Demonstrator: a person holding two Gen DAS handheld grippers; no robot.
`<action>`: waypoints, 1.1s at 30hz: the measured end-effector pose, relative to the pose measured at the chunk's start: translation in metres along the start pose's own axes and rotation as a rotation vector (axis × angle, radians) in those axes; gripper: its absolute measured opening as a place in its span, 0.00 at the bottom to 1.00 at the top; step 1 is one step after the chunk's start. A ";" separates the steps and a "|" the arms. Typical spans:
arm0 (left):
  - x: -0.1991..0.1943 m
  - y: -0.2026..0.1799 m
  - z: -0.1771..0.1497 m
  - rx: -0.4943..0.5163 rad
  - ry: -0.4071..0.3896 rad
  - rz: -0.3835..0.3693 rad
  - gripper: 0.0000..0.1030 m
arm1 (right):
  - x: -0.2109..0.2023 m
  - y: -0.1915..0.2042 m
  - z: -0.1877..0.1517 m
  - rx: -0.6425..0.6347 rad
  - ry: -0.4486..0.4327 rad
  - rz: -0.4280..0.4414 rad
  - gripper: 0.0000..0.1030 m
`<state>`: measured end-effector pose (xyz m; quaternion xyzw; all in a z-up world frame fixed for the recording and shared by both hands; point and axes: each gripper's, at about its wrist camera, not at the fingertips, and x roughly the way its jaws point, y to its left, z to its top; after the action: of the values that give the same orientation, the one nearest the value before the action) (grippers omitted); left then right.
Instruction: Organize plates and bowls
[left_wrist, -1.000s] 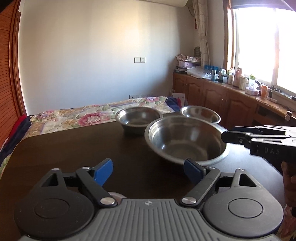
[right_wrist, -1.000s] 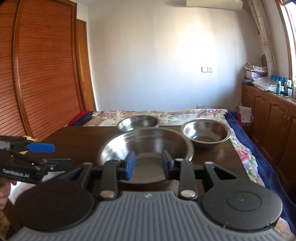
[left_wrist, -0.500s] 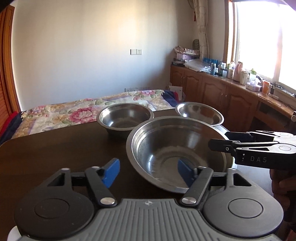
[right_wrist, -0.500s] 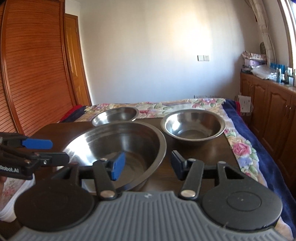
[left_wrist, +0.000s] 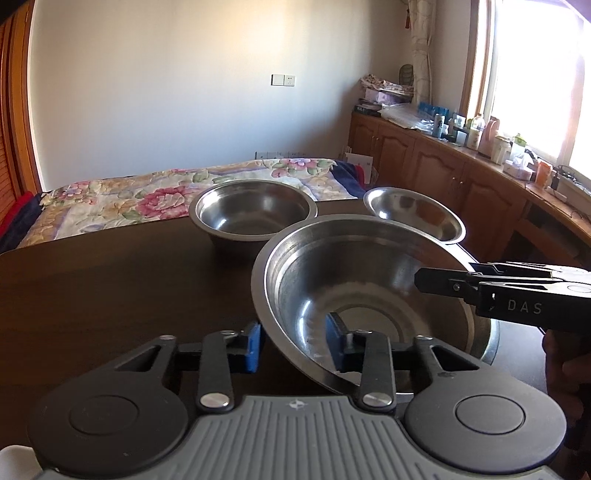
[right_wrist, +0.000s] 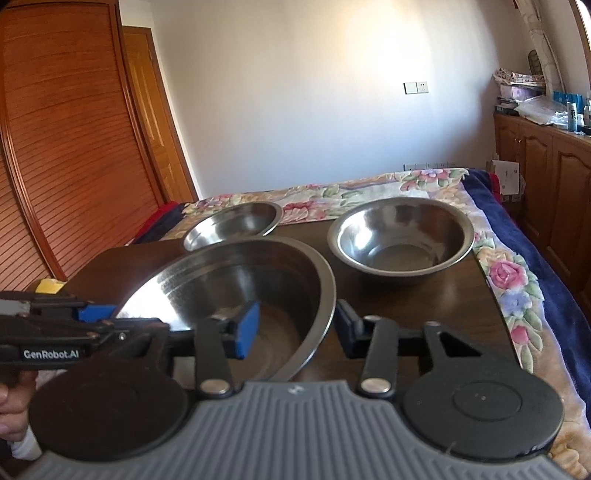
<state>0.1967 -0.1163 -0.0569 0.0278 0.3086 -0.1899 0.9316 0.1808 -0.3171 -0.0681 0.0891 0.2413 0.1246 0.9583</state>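
Closing on opposite sides of the large steel bowl (left_wrist: 369, 295), both tongs straddle its rim. The left tongs (left_wrist: 293, 347) have one blue pad outside the near-left wall and the other inside; whether the pads already press the metal cannot be told. The right tongs (right_wrist: 295, 328) likewise hold the bowl's right rim between their pads, one inside, one outside, with a small gap visible at the outer pad. That bowl sits on the dark worktop (left_wrist: 110, 288), seemingly tipped up at its left edge. Behind it stand a medium bowl (left_wrist: 253, 214) to the left and a shallower small bowl (left_wrist: 415, 214) to the right, both upright and just beside the large one. Beyond the worktop lies a bed with a floral cover (left_wrist: 147, 195).
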 end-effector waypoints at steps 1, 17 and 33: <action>0.000 0.000 0.000 0.002 0.002 0.009 0.30 | 0.000 -0.001 0.000 -0.001 0.001 -0.004 0.37; -0.050 0.000 -0.014 0.028 -0.040 -0.023 0.29 | -0.036 0.016 -0.010 0.001 -0.031 -0.006 0.27; -0.081 0.002 -0.044 0.029 -0.044 -0.050 0.29 | -0.063 0.039 -0.037 0.002 -0.028 -0.013 0.27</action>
<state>0.1131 -0.0793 -0.0446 0.0295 0.2857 -0.2180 0.9327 0.1011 -0.2933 -0.0635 0.0899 0.2287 0.1170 0.9623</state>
